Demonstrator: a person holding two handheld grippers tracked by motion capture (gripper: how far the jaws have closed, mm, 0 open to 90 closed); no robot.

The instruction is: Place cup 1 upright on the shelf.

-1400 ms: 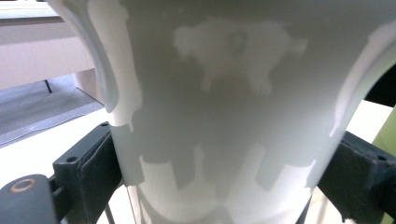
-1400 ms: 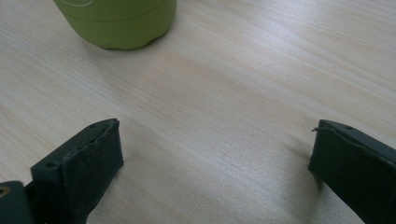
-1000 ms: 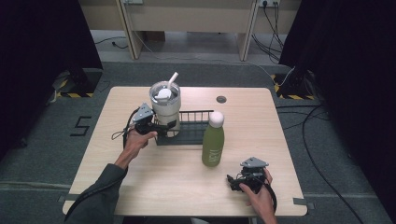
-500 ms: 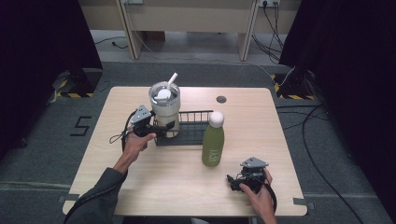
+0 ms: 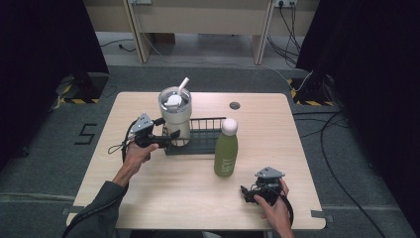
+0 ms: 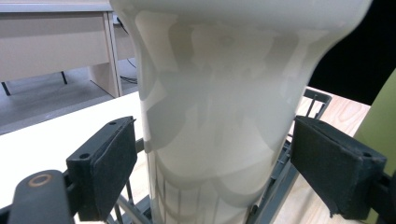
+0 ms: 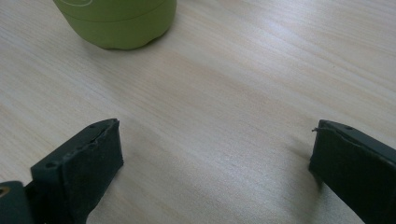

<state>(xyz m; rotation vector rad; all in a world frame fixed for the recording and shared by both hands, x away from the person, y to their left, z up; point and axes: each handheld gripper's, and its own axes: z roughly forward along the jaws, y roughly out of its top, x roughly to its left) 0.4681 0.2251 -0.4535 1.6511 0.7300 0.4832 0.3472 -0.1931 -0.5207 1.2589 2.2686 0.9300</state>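
Left gripper view | tumbler (image 6: 219, 116) stands upright in the wire rack (image 6: 299, 140), long axis vertical, straight ahead between the pads (image 6: 112, 163), gaps on both sides | left gripper (image 5: 168, 138) spread wide, nearer hand | right gripper (image 5: 250, 193) wide apart, idle on table (image 5: 163, 198), well off | green bottle (image 5: 226, 148) beside rack

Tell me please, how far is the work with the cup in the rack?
Done: the tumbler stands in the black rack. In hand: the left gripper is open around the tumbler's lower body, pads apart from it. Left: the green bottle stands outside the rack on the table; the right gripper rests open nearby.
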